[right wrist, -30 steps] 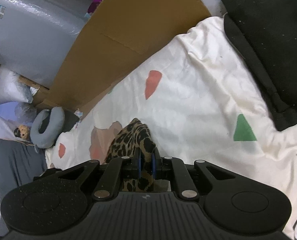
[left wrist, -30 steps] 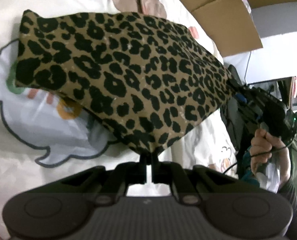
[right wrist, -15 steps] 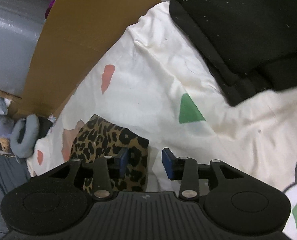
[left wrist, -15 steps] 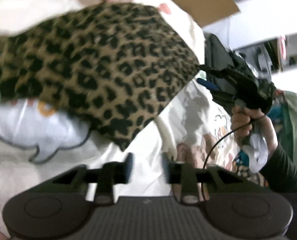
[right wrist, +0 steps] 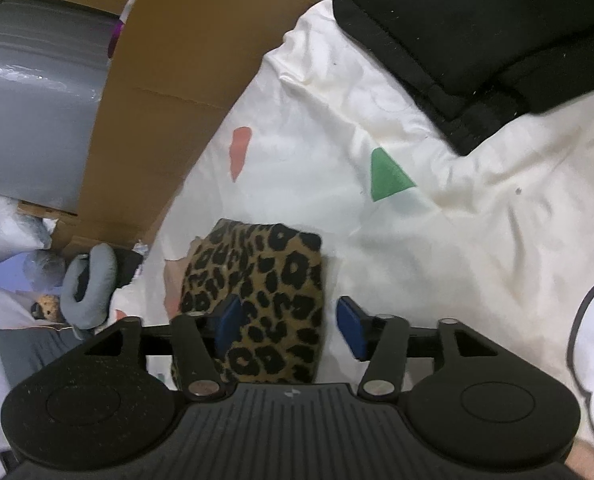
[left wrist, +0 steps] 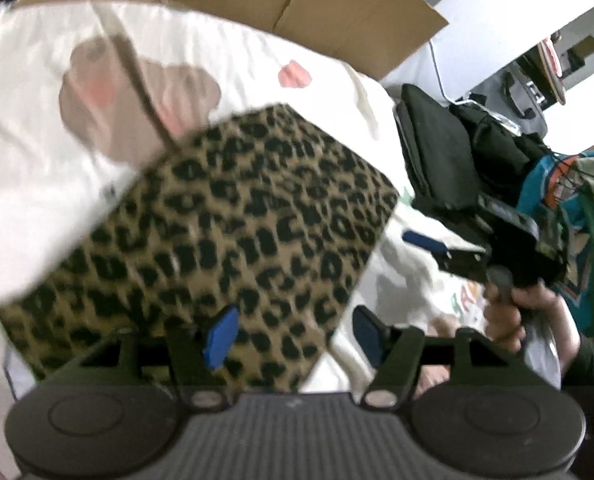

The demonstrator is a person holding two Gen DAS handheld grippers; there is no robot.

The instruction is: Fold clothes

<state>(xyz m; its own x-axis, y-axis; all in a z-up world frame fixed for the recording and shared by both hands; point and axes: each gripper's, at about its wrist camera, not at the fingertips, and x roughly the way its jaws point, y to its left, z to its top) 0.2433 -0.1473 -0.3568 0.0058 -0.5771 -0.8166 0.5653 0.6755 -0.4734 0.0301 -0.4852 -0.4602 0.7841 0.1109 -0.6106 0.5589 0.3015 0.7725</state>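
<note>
A folded leopard-print garment point(left wrist: 233, 236) lies flat on the white printed bedsheet point(left wrist: 29, 152). My left gripper point(left wrist: 293, 336) hovers above its near corner with jaws opening, blue pads apart and nothing pressed between them. In the right wrist view the same leopard-print garment point(right wrist: 265, 296) lies under my right gripper point(right wrist: 289, 324), whose jaws are also opening; the cloth's edge sits between the pads without being pinched. The right gripper point(left wrist: 449, 248) also shows in the left wrist view, held by a hand point(left wrist: 509, 312) at the garment's right side.
Black folded clothing point(right wrist: 477, 36) lies on the bed beyond the garment. A cardboard box point(right wrist: 169, 88) and a grey bin point(right wrist: 33, 96) stand at the bed's edge, with a grey neck pillow point(right wrist: 93, 280) on the floor. More dark clothes point(left wrist: 437, 152) pile up at the right.
Both grippers have let go of the leopard-print garment and their jaws have spread apart. The garment has dropped flat onto the sheet. My left gripper has lifted and rolled away from it.
</note>
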